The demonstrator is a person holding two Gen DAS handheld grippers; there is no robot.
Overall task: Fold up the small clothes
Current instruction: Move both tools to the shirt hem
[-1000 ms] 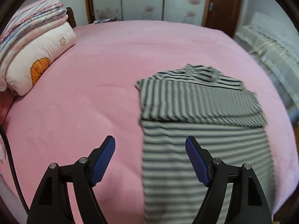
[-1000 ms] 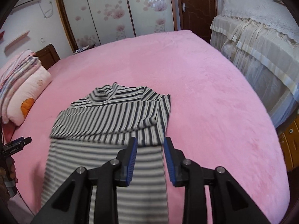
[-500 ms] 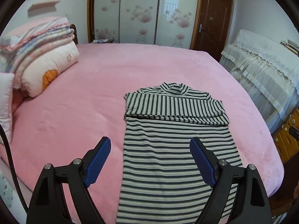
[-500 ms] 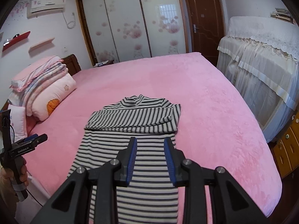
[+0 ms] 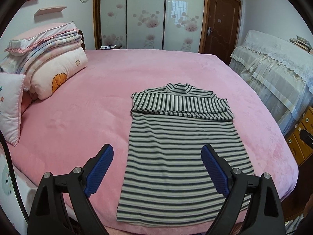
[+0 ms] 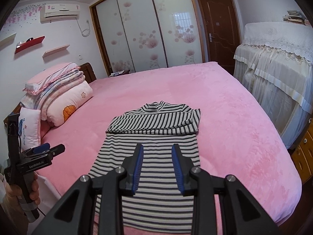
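A black-and-white striped shirt (image 5: 182, 146) lies flat on the pink bed (image 5: 82, 129), hem toward the near edge. Both sleeves are folded across its chest below the collar. My left gripper (image 5: 157, 149) hovers above and short of the hem; its jaws are opening wide and nothing is between them. In the right wrist view the shirt (image 6: 152, 137) lies ahead of my right gripper (image 6: 157, 146), whose blue pads stand a narrow gap apart and hold nothing. The left gripper (image 6: 47, 149) also shows there at the far left, held in a hand (image 6: 29, 192).
Folded quilts and a pillow (image 5: 49, 66) are stacked at the bed's left end. A lace-draped piece of furniture (image 5: 273, 74) and wooden drawers (image 5: 301, 137) stand close along the right side. Sliding wardrobe doors (image 6: 146, 31) and a brown door (image 6: 219, 25) are behind.
Both grippers have drawn back and risen away from the shirt, so more of the room shows. The left jaws have spread wider. The shirt lies as it did.
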